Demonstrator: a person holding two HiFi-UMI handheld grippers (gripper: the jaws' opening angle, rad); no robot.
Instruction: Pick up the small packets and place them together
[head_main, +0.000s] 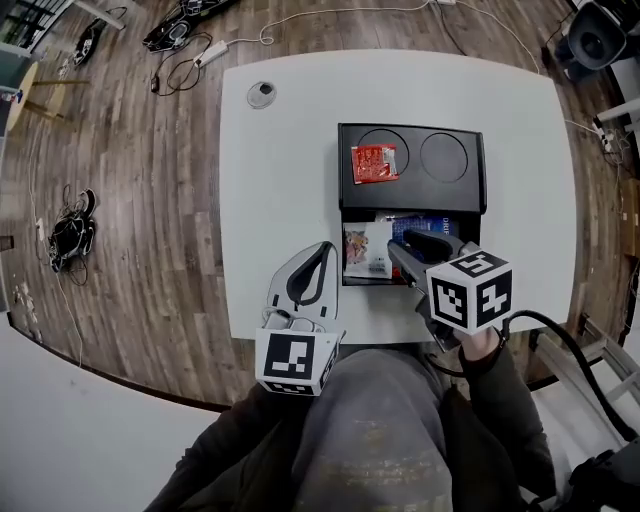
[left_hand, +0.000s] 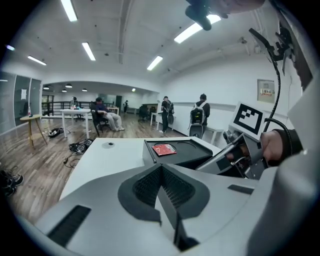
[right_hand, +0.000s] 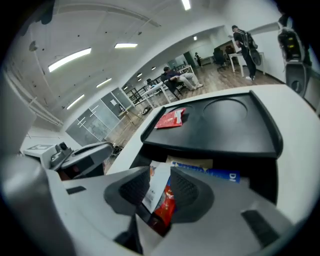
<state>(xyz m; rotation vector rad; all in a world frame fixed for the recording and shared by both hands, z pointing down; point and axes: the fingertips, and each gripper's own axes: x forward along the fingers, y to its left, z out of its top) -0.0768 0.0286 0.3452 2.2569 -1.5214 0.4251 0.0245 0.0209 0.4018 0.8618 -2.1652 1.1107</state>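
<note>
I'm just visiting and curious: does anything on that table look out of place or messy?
Nothing is spilled or broken. One red packet lies alone, slightly crooked, on the black tray, apart from the packets in the open compartment next to it. A second packet stands tilted between the right gripper's jaws.

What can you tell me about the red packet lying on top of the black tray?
The red packet is a small, flat, roughly square sachet. It looks glossy, like foil or plastic film, and its white print is too small to read. It lies flat on the black tray, over the left of the tray's two round recesses and slightly askew to its edges. Only the tray touches it, and nothing lies on it.
</note>
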